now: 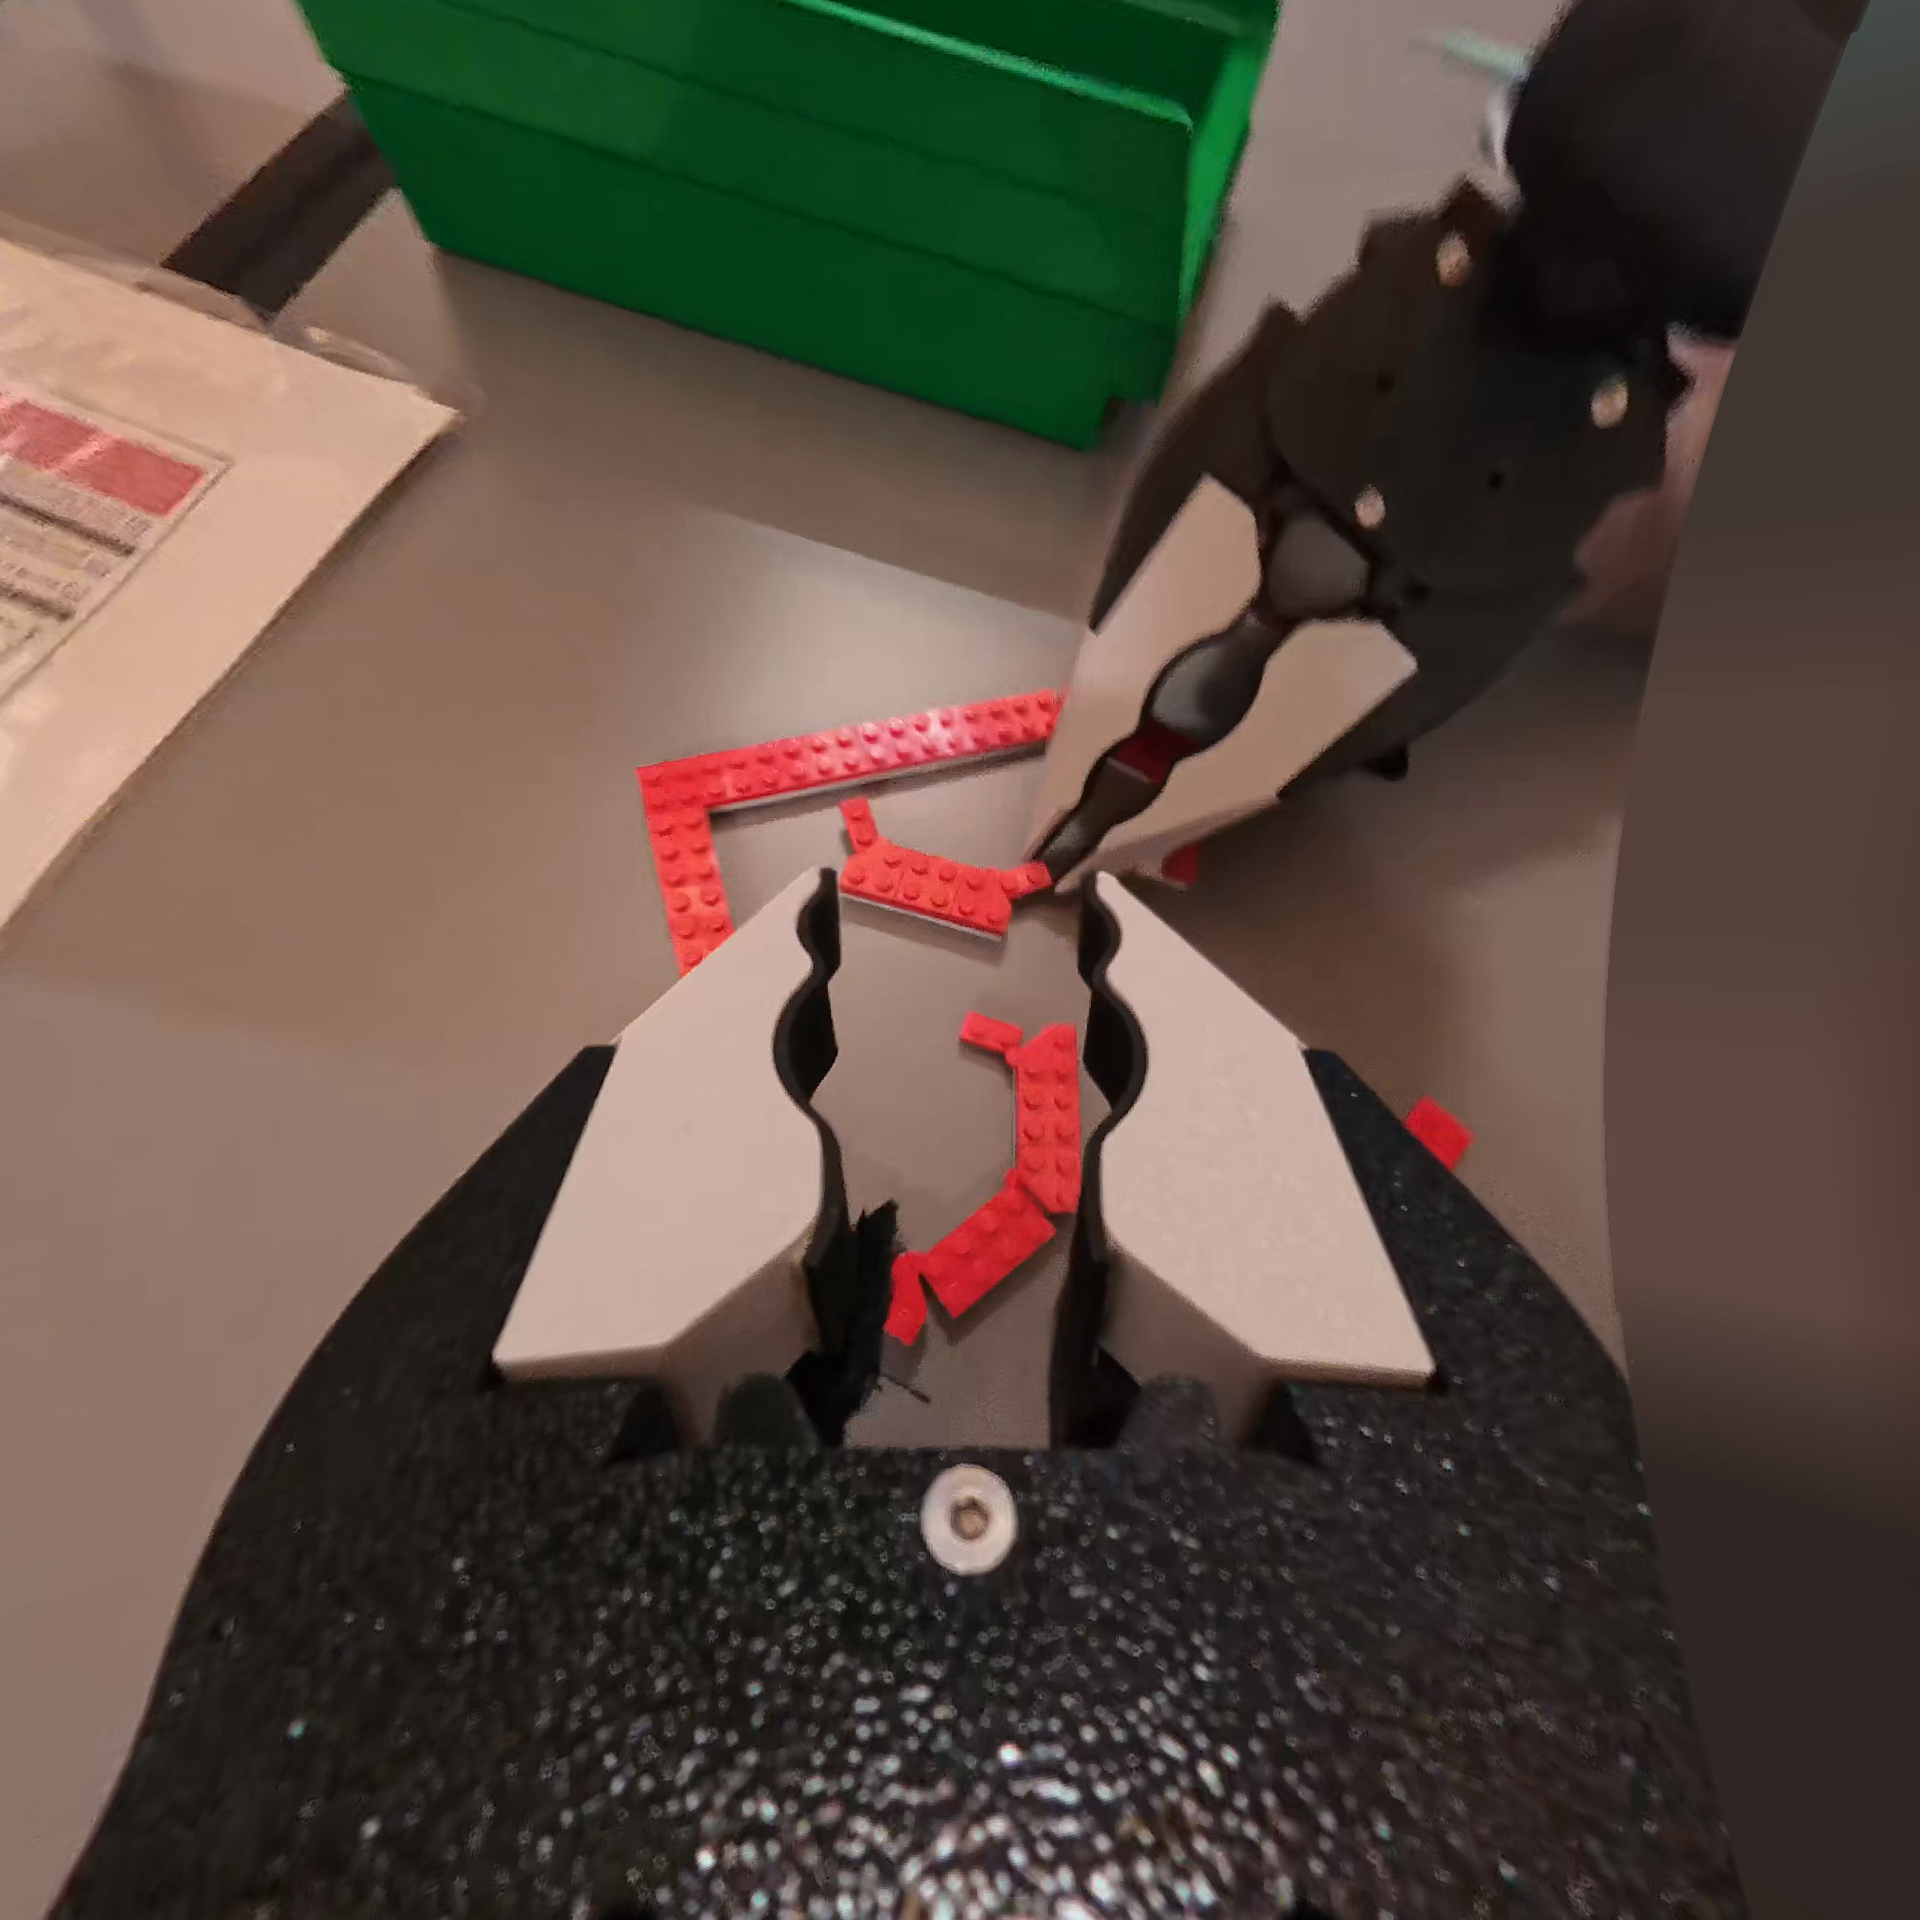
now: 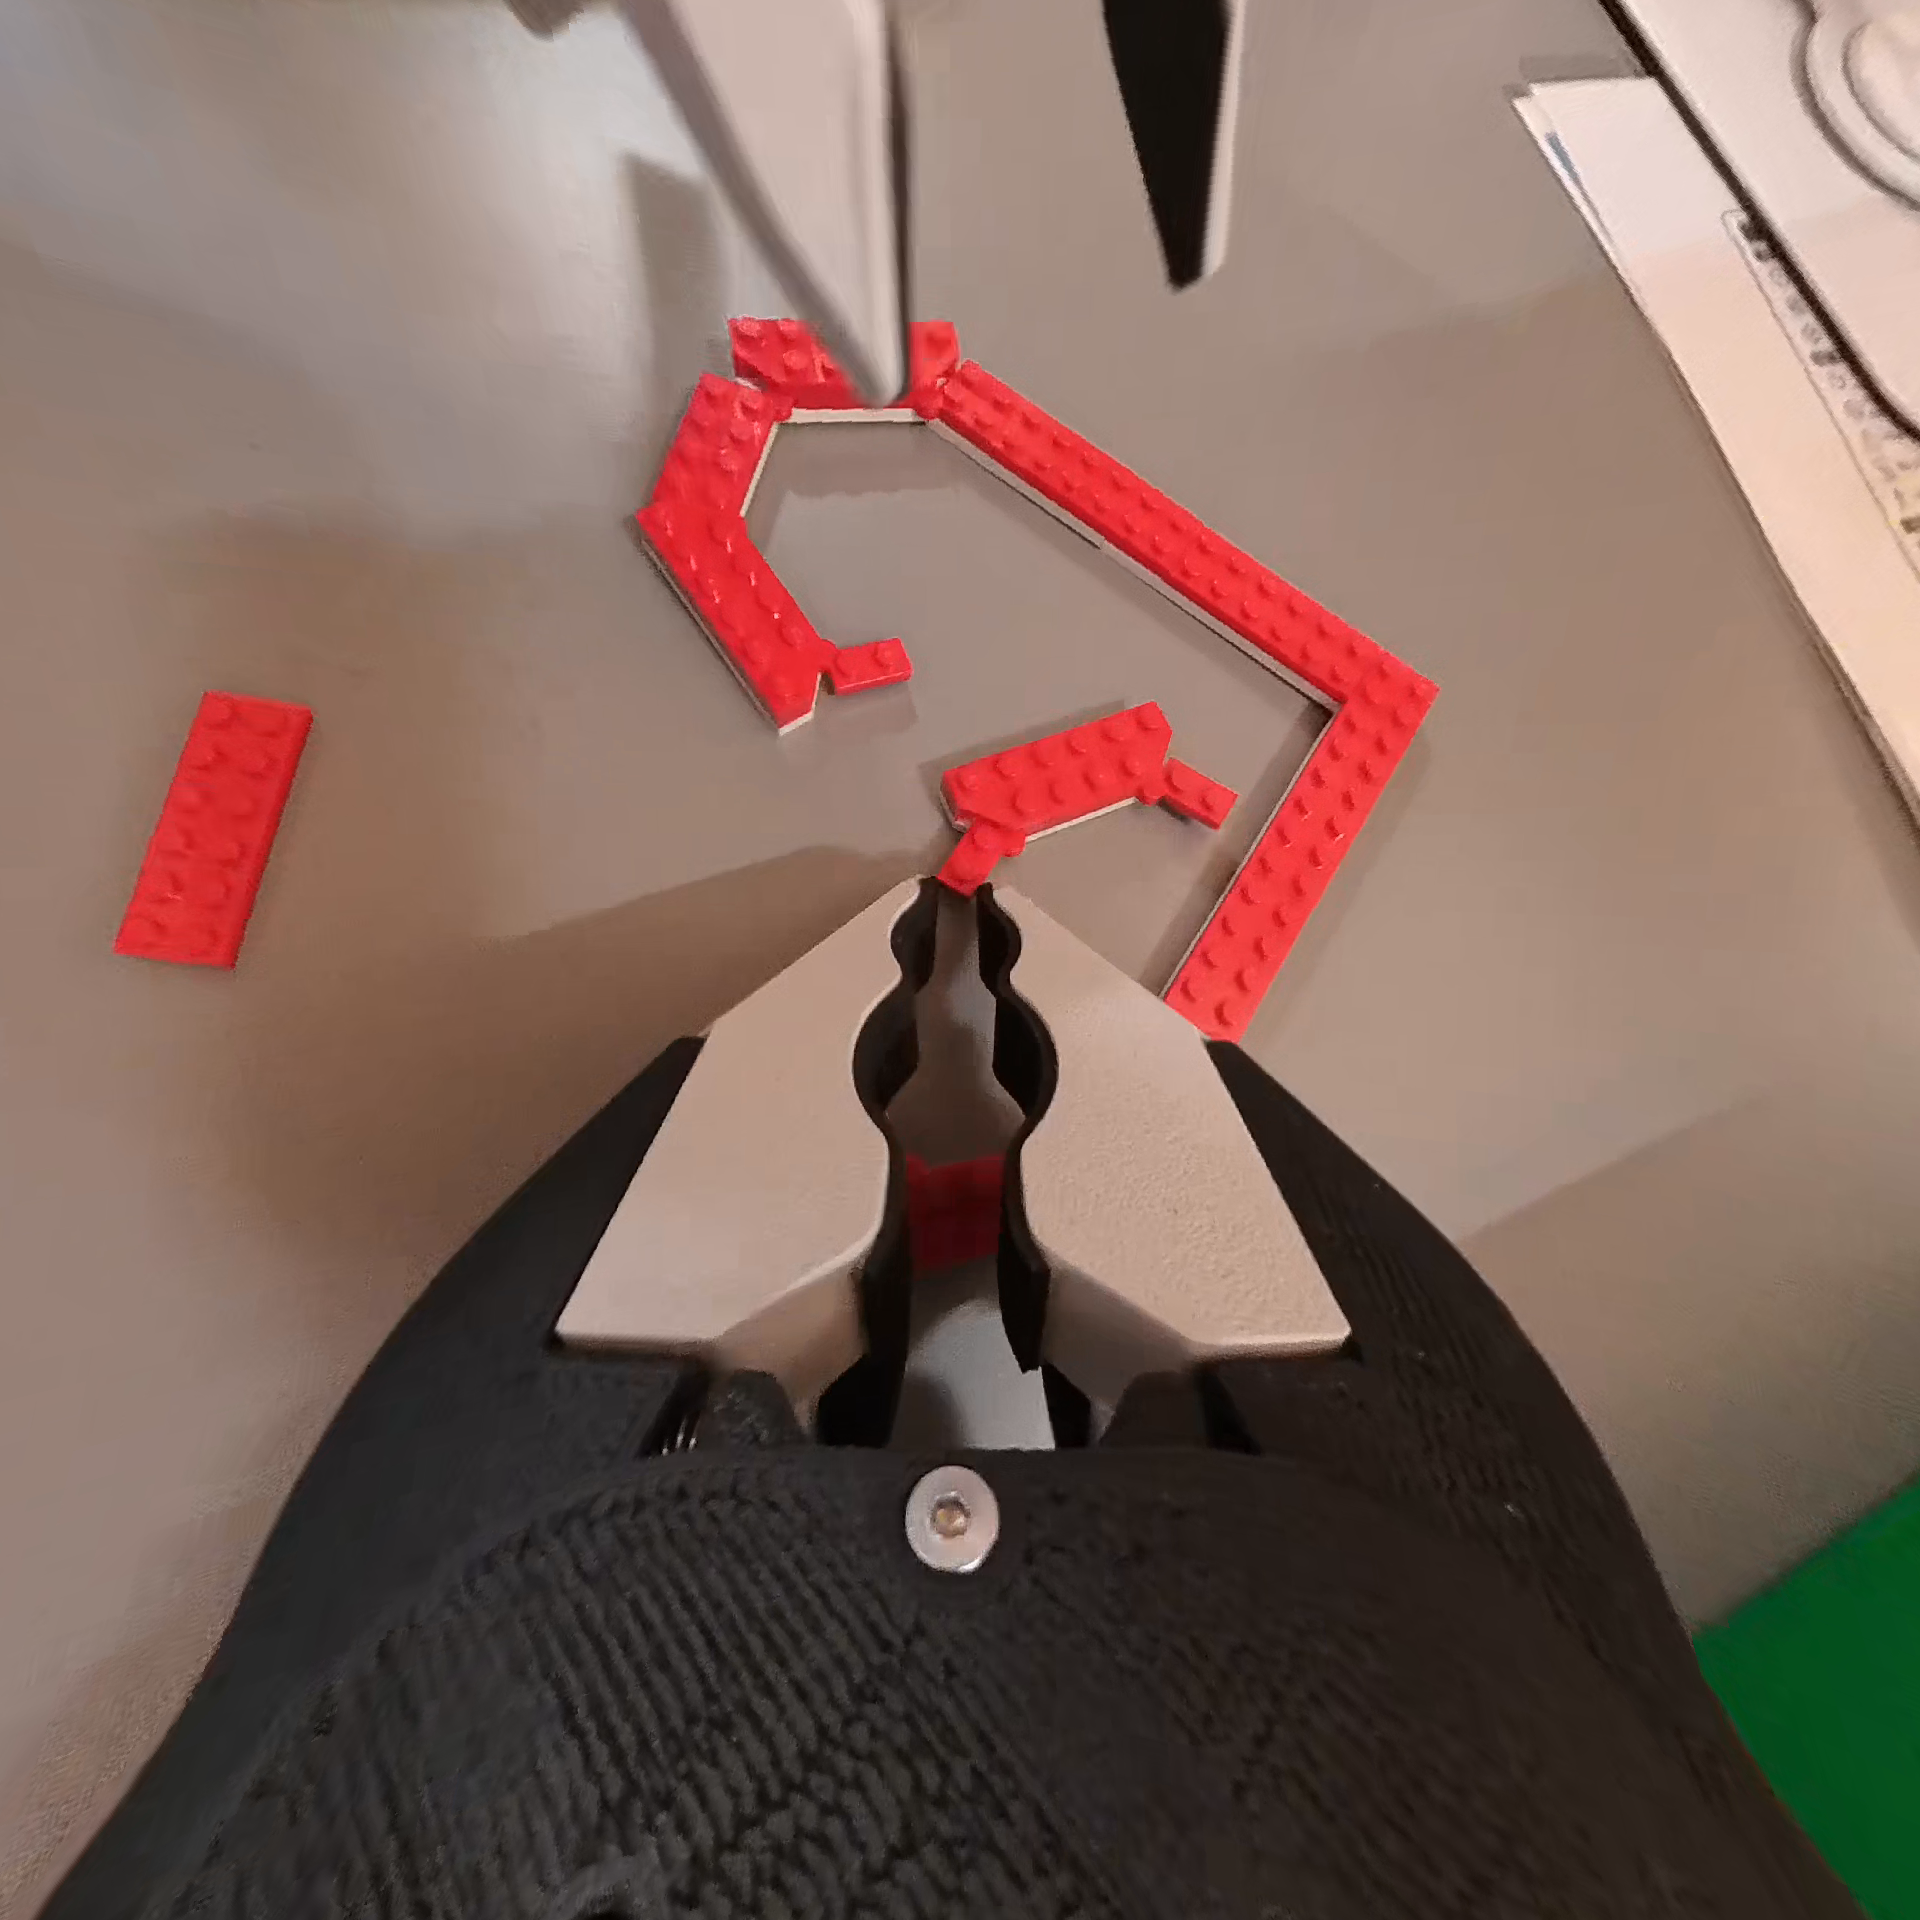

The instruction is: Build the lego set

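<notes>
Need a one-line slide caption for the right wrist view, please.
Right gripper pinches the small end plate of a short red hinged segment lying inside the L-shaped red frame on the grey table.

left wrist: we look down close, facing green plastic bin (image 1: 831, 208) | right wrist: opposite, close | shared: red studded L-shaped plate frame (image 1: 821, 753) (image 2: 1299, 665)

Beyond my claws, a green plastic bin (image 1: 831, 208) with stepped, stacked-looking walls stands at the far side of the grey table (image 1: 416, 779). To my left lies a clear bag (image 1: 156, 468) holding what may be a paper sheet with a red-and-white label; the blur leaves its contents uncertain.
</notes>
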A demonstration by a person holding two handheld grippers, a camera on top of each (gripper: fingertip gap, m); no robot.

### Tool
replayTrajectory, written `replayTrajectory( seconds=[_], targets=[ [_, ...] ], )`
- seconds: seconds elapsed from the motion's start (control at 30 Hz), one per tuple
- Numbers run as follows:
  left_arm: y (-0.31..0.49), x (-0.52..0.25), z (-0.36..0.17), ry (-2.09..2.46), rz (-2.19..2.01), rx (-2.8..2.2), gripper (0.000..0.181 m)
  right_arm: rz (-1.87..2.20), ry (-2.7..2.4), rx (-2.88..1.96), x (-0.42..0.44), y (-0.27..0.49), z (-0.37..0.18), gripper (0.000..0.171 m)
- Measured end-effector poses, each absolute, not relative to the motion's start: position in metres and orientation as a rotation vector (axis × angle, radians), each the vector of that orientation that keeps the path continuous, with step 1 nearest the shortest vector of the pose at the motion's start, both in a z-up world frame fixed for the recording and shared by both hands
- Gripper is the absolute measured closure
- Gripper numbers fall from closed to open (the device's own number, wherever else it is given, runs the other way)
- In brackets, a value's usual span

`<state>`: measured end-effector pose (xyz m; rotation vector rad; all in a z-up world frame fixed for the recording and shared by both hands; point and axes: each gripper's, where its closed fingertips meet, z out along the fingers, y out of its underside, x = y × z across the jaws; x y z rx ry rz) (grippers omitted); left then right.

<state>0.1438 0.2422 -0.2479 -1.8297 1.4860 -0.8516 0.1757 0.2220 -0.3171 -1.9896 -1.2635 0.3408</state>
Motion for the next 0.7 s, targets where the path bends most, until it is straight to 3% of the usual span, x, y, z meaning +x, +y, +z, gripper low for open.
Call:
replayTrajectory(
  seconds=[0.23,0.43,0.7],
  targets=[
    [0.228,0.157,-0.286,1.790,-0.537,-1.665,0.137,0.328,-1.375,-1.818,0.188,0.221,-0.303,0.166],
    [0.215,0.184,-0.300,1.955,-0.388,-1.378,0.121,0.458,-1.466,-1.713,0.193,0.206,-0.294,0.166],
    [0.213,0.194,-0.303,1.989,-0.245,-1.135,0.132,0.606,-1.350,-1.698,0.197,0.208,-0.279,0.171]
  ],
)
